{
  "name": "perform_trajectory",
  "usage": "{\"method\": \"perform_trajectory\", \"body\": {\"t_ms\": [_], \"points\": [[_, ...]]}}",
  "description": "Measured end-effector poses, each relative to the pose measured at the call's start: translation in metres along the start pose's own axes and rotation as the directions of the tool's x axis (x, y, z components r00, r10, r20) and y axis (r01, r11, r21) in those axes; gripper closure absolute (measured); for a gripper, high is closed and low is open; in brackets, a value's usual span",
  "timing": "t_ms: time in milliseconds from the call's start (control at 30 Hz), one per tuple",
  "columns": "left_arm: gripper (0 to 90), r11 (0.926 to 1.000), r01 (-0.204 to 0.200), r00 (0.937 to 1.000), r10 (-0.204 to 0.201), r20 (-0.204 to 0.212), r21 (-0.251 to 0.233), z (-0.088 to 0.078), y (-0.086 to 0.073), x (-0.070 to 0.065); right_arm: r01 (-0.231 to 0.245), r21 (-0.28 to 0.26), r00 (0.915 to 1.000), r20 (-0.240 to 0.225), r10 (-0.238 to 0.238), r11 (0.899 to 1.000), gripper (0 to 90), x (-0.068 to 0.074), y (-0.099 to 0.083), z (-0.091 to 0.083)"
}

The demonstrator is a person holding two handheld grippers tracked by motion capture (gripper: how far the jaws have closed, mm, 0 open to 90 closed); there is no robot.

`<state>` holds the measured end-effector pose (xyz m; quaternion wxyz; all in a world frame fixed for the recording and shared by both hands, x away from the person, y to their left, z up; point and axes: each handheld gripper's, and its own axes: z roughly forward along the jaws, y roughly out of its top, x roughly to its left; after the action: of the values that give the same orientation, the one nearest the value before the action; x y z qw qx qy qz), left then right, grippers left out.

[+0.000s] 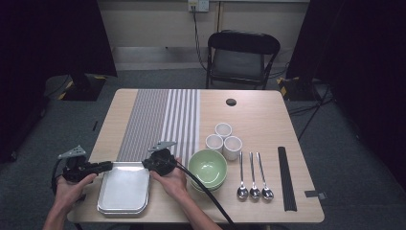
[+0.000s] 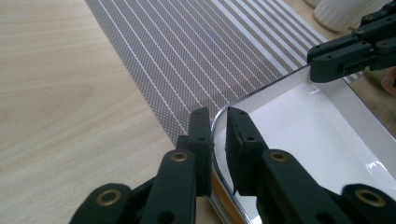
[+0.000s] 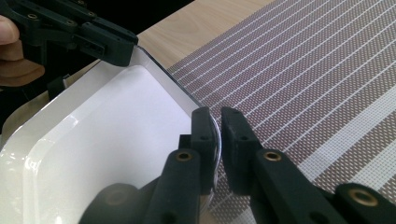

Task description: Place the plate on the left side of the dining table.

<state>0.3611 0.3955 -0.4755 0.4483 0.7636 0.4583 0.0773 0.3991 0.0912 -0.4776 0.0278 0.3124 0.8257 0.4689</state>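
While you work at the table, take the striped mat as your marker. The tray lies flat at the mat's near end, its far edge right at the mat and its length running back toward you.

Judge the tray as sheet metal: stiff, light for its size, glossy and slick. It won't bend in a grip, but the smooth rolled rim gives the pads little to bite on, so a loose hold could slide or let it tip. Take it by the rim at the two corners nearest the mat, one jaw inside the wall and one outside, seated well down over the lip. Lift both sides level together.

The green bowl sits just right of the mat's near end, close enough to bump if the tray swings that way. The three cups stand right of the mat, farther from you than the bowl, and the spoons lie farther right again.

Your left gripper straddles the rim at the mat's near left corner. Its jaws sit slack, with a sliver of gap beside the lip, so it isn't clamped. Your right gripper straddles the rim at the corner farther right along the mat's near end, likewise loose, rim between its jaws but not pinched.
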Motion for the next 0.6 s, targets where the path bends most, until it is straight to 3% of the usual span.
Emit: {"method": "perform_trajectory", "body": {"t_ms": [167, 367, 600], "points": [[84.8, 1.0, -0.005, 1.0, 0.005, 0.001, -0.004, -0.001, 0.002, 0.0, -0.006, 0.006, 1.0, -0.002, 0.006, 1.0, 84.2, 0.001, -0.001, 0.001], [86.0, 0.9987, -0.009, 1.0, 0.009, -0.003, -0.049, -0.006, 0.011, 0.001, -0.005, -0.034, 1.0, 0.005, 0.005, 0.999, 86.4, 0.0, 0.005, -0.006], [86.1, 0.9992, -0.007, 0.9999, 0.006, -0.012, -0.04, 0.001, 0.014, 0.004, -0.025, -0.035, 0.9994, 0.024, 0.026, 0.999, 86.6, -0.006, 0.005, -0.003]]}}
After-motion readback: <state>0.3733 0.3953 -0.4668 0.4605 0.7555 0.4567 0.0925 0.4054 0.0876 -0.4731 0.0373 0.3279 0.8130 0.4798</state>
